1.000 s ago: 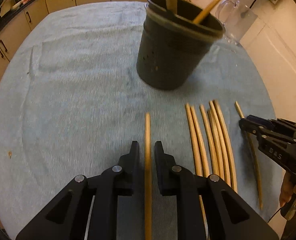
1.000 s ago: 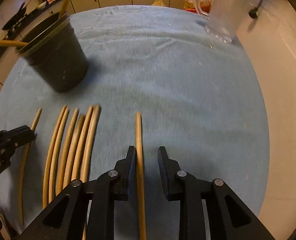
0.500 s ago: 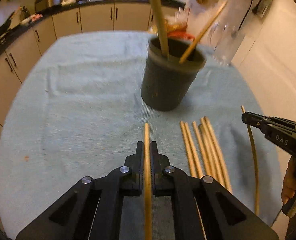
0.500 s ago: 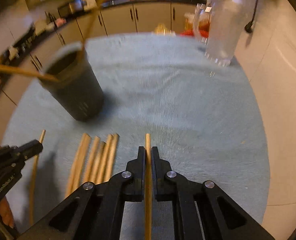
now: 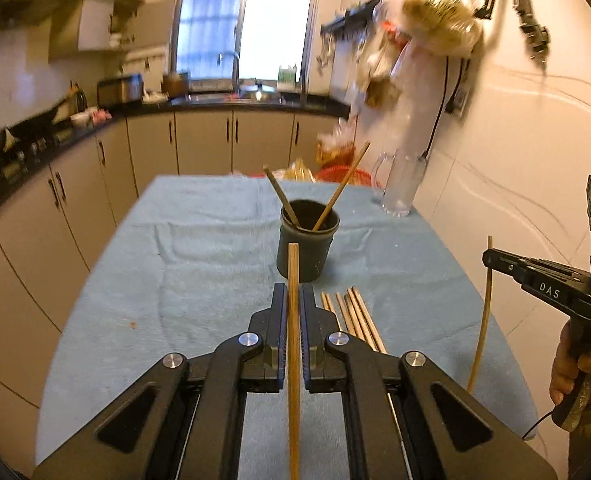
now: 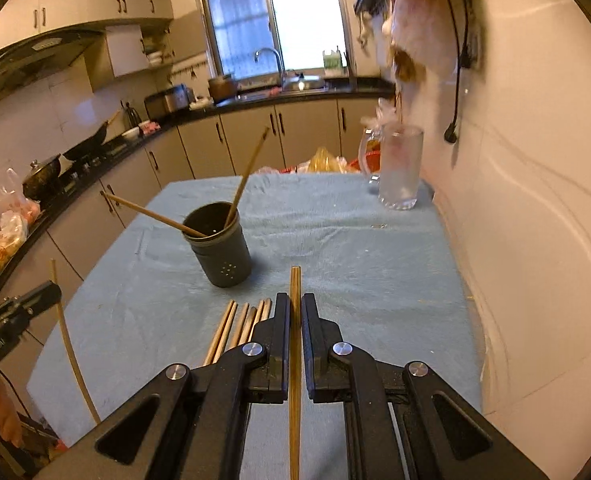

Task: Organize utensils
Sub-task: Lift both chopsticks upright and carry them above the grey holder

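Note:
A dark round holder [image 5: 308,246] stands mid-table with two chopsticks [image 5: 343,186] leaning in it; it also shows in the right wrist view [image 6: 221,250]. My left gripper [image 5: 293,300] is shut on a wooden chopstick [image 5: 293,320], lifted above the cloth. My right gripper [image 6: 295,308] is shut on another chopstick [image 6: 295,340], also lifted. Several loose chopsticks [image 5: 355,316] lie on the cloth between the grippers, also in the right wrist view [image 6: 239,324]. The right gripper appears at the left view's right edge [image 5: 491,258], the left gripper at the right view's left edge [image 6: 53,290].
The table carries a blue-grey cloth [image 5: 199,248]. A clear glass pitcher [image 6: 399,168] stands at the far right near the white wall. Bags lie at the table's far end [image 6: 327,162]. Kitchen cabinets and a counter run along the left and back.
Both grippers closed on their chopsticks and lifted them off the cloth. Both cameras rose and tilted up, so the holder looks farther away.

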{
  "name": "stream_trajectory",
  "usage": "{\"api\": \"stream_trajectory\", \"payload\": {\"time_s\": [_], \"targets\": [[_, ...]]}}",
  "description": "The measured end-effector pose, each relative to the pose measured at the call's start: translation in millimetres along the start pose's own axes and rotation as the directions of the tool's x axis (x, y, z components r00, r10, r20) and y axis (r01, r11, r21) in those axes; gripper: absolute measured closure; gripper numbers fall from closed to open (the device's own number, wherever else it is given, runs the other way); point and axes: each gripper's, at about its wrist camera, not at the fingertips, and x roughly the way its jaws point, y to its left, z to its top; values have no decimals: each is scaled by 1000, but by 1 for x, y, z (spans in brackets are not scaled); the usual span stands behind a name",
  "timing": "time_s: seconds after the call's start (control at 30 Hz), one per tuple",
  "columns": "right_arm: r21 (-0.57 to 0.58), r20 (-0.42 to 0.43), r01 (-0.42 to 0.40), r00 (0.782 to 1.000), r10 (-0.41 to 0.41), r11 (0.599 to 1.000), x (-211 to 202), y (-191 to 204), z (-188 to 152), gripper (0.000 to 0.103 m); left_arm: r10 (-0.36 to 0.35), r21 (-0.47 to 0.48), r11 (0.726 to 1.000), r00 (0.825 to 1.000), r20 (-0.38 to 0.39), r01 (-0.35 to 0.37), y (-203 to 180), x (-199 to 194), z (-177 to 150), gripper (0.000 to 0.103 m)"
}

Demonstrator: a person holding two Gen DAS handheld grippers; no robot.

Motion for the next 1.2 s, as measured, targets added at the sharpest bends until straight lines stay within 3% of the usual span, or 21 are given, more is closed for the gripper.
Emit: {"api": "stream_trajectory", "payload": {"time_s": [0.33,0.67,0.97,1.2], "targets": [[-9,100,2,995,-1,1000,-61,2,-26,97,-21,10,1000,999,36,21,-7,-45,-28,98],[-34,145,-8,989,13,999,-89,9,-38,97,-26,-31,999,996,84,29,1,-71,-38,98],[-26,167,-39,985,43,999,-90,10,-29,97,-48,-34,998,992,114,52,2,-76,-26,98],[10,163,-76,984,73,997,-75,3,-4,97,-74,-11,997,987,141,76,-6,-66,18,98]]}}
